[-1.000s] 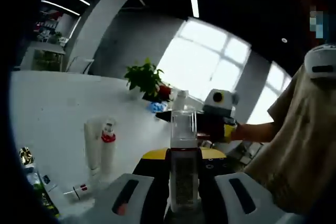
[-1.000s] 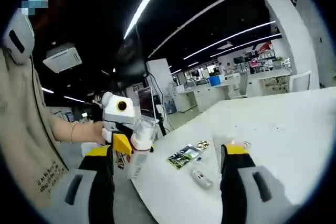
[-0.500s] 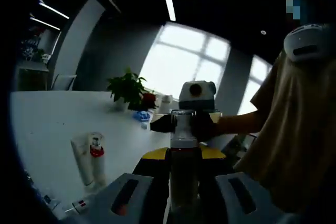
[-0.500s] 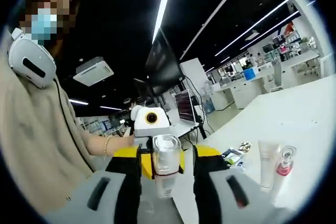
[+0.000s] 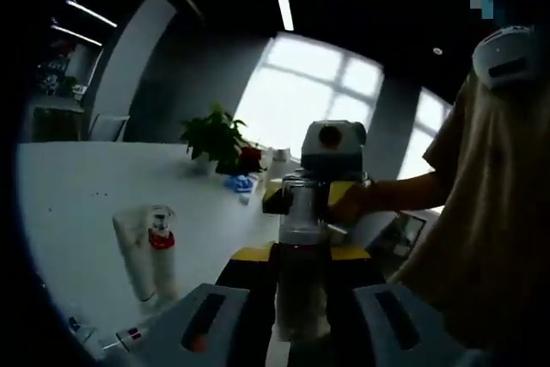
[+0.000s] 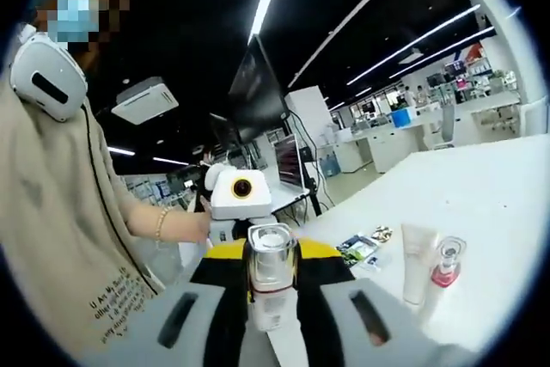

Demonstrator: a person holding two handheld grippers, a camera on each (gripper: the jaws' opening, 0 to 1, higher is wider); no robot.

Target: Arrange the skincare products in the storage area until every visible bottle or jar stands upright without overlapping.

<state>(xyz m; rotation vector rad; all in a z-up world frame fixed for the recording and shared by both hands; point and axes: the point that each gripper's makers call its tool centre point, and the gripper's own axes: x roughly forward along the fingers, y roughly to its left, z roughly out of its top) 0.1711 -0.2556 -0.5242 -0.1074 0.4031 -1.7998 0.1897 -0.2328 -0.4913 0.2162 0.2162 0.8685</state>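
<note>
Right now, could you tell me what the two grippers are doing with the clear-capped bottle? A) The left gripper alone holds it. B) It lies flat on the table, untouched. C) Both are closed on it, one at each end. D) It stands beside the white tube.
C: in the left gripper view the left gripper clamps the bottle body, while the right gripper grips its clear cap; the right gripper view shows the same hold.

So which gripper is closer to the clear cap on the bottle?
Right. The right gripper has its jaws clamped on the clear cap itself; the left gripper holds the bottle lower down, below the cap.
</note>
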